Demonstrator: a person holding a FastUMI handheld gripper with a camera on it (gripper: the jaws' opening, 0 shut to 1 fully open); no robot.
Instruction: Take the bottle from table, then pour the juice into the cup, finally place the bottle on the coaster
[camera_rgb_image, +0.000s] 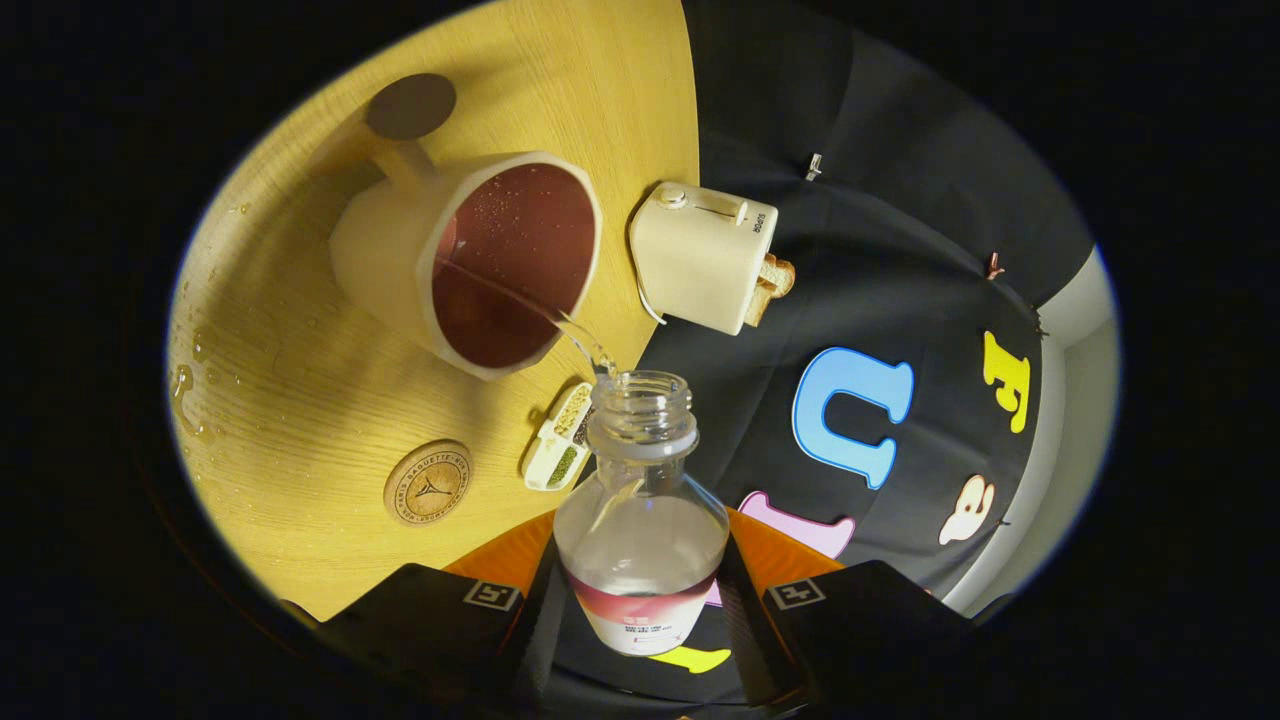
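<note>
My gripper (640, 590) is shut on a clear plastic bottle (640, 500) with a pink and white label, both fingers pressing its sides. The bottle is tipped over, its open mouth pointing at a cream cup (470, 260) with a dark red inside. A thin clear stream (570, 325) runs from the bottle's mouth over the cup's rim into the cup. A round wooden coaster (428, 483) with a stamped emblem lies on the wooden table (290, 400), close to the cup and beside the fingers.
A cream toaster (700, 255) with a slice of bread stands at the table's edge beyond the cup. A small white box of seeds (560, 440) lies next to the bottle's neck. A dark round disc (410, 105) sits behind the cup. Water drops (190, 380) dot the table.
</note>
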